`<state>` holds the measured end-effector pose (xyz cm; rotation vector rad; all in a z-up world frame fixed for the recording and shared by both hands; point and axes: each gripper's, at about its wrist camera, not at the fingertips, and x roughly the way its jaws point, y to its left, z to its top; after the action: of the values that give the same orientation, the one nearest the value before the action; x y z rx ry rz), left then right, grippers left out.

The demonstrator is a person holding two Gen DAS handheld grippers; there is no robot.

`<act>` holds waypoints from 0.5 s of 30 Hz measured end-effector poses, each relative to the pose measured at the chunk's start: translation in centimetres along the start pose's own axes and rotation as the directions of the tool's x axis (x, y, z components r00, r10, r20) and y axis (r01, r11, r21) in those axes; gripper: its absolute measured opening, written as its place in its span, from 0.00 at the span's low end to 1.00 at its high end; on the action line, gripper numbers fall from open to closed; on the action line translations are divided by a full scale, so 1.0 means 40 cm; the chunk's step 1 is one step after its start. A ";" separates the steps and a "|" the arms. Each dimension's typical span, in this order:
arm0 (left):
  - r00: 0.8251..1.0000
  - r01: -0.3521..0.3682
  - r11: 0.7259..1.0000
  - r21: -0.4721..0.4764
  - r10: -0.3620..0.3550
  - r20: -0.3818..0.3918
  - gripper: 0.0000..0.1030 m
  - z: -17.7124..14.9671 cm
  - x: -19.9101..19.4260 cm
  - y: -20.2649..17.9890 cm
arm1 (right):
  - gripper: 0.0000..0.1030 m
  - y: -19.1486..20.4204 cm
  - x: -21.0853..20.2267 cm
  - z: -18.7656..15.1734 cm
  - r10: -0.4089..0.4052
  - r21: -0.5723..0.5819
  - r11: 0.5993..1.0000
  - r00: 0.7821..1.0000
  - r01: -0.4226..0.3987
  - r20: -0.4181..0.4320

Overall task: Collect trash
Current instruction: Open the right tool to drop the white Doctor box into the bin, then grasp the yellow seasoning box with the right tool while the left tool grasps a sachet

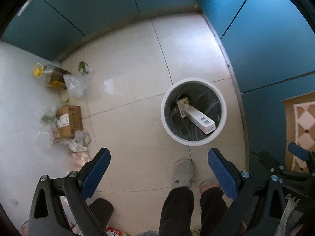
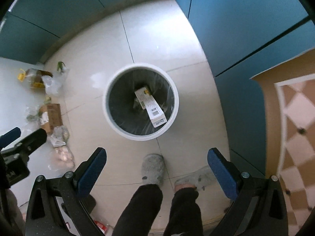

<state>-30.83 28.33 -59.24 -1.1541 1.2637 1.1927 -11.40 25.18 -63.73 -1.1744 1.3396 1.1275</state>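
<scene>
Cardboard cartons (image 2: 150, 106) lean inside round, plastic-lined bin (image 2: 110, 116).

bin (image 2: 110, 118) white-rimmed, clear liner over dark inside | long carton (image 2: 155, 111) white, black barcode | cabinets (image 2: 236, 19) teal | floor (image 2: 149, 31) pale cream tiles | slippers (image 2: 153, 169) grey | cardboard box (image 1: 71, 121) brown | gripper pads (image 2: 91, 174) blue

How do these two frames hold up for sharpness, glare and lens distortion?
Left wrist view: strong fisheye bending of the teal cabinets, a soft glare patch on the floor tile, the trash bin fairly sharp, the litter pile washed out. Right wrist view: same curvature, the patterned door smeared at the edge, the box in the bin readable.
</scene>
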 end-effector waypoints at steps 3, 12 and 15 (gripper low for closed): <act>1.000 0.001 1.000 0.019 -0.002 0.030 0.98 -0.022 -0.090 0.004 | 1.00 0.008 -0.123 -0.022 0.003 0.005 1.000 0.999 -0.003 0.040; 0.994 0.024 0.999 0.043 -0.028 0.101 0.98 -0.090 -0.337 0.015 | 1.00 0.027 -0.458 -0.116 0.017 0.005 1.000 0.993 -0.017 0.113; 0.992 0.037 0.998 0.041 -0.041 0.115 0.98 -0.116 -0.399 0.018 | 1.00 0.030 -0.547 -0.158 0.027 0.012 1.000 0.993 -0.028 0.117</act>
<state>-31.25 23.79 -43.27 -1.0614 1.1665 1.1842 -12.24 20.67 -41.37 -1.0665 1.2752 1.1865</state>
